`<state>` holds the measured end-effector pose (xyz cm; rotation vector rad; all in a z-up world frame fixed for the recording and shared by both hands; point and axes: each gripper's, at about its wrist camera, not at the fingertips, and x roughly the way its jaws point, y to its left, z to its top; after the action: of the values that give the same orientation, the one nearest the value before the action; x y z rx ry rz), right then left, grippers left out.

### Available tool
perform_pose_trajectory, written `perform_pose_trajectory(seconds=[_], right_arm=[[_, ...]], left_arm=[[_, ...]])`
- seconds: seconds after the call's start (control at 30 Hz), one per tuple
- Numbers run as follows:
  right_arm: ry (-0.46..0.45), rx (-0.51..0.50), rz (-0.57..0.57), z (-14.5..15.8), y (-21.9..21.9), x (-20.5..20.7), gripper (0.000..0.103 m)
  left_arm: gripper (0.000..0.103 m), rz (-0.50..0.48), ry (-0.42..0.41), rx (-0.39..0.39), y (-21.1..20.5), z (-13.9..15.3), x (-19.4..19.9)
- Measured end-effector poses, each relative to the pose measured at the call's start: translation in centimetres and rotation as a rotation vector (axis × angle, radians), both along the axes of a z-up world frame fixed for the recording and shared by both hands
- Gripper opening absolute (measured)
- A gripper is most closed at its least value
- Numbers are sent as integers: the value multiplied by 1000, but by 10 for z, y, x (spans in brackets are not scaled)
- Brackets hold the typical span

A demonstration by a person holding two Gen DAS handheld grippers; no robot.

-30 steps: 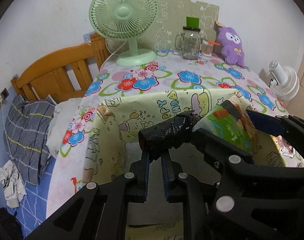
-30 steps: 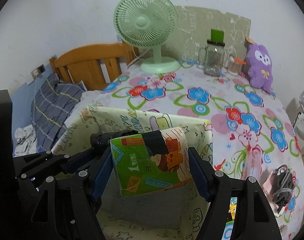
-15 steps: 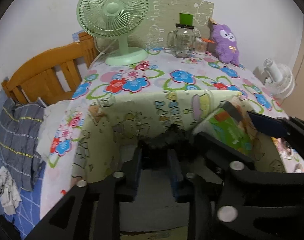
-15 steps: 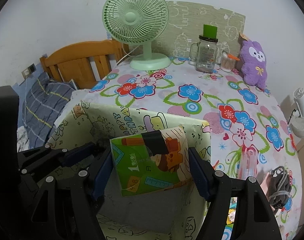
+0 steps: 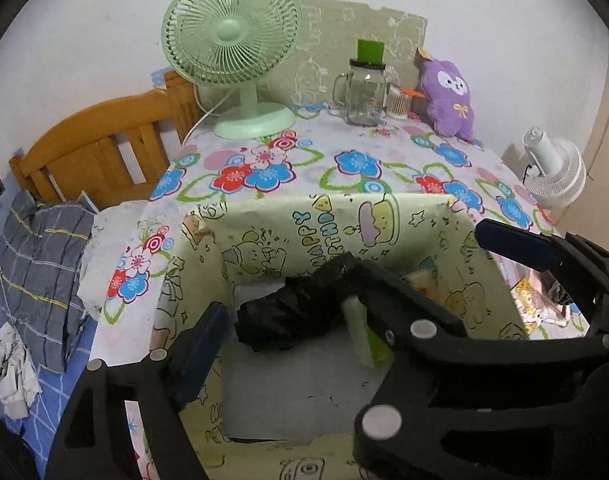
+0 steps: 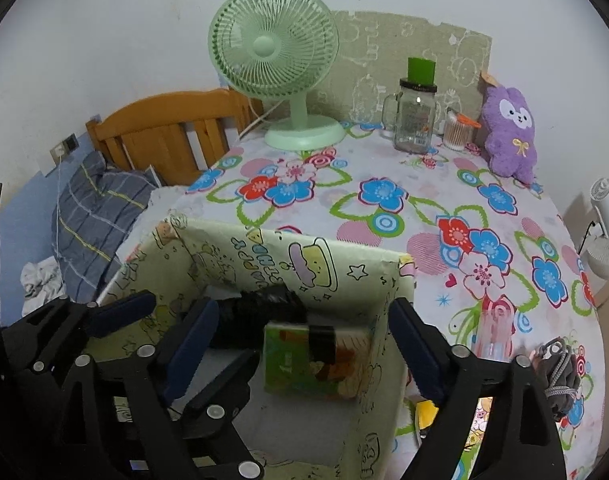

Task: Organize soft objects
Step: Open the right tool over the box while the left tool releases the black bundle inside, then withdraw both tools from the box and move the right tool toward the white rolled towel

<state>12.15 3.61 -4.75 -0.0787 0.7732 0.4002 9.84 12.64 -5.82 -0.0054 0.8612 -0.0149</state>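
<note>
A yellow cartoon-printed box (image 5: 344, 204) (image 6: 288, 240) stands on the flowered tablecloth, and both grippers reach into it. A black roll (image 5: 292, 312) (image 6: 264, 304) lies on the box floor between the widening jaws of my left gripper (image 5: 304, 316), whose pads do not touch it. Only that gripper's left finger (image 5: 200, 344) shows; the other is hidden behind the right gripper. A green tissue pack (image 6: 316, 360) (image 5: 358, 332) leans inside the box. My right gripper (image 6: 300, 336) straddles it, jaws opening, pads clear of the pack.
At the back of the table stand a green fan (image 5: 232, 28), a glass jar (image 5: 364, 92) and a purple plush (image 5: 450, 96). A grey corded bundle (image 6: 560, 376) lies right of the box. Left are a wooden headboard (image 5: 96, 136) and plaid pillow (image 5: 36, 272); right, a white fan (image 5: 552, 172).
The left jaws, shut on the black roll, have spread and the roll now lies in the box. The right jaws widened and the tissue pack dropped lower inside the box.
</note>
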Motion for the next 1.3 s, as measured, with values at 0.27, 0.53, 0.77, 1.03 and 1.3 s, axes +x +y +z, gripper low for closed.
perform_pose_trajectory(seconds=[0.27, 0.53, 0.77, 1.03, 1.3], right_arm=[[-40, 14, -5, 16, -9, -14, 97], [-92, 43, -19, 34, -26, -29, 101], [-133, 59, -41, 48, -44, -44, 103], [-174, 62, -71, 61, -68, -59, 103], [-210, 51, -91, 70, -89, -74, 103]], left_arm=[[93, 29, -37, 15, -8, 15, -13], [99, 28, -99, 36, -23, 34, -30], [103, 19, -149, 41, -41, 49, -43], [103, 1, -192, 43, -63, 61, -55], [103, -15, -228, 30, -83, 68, -66]])
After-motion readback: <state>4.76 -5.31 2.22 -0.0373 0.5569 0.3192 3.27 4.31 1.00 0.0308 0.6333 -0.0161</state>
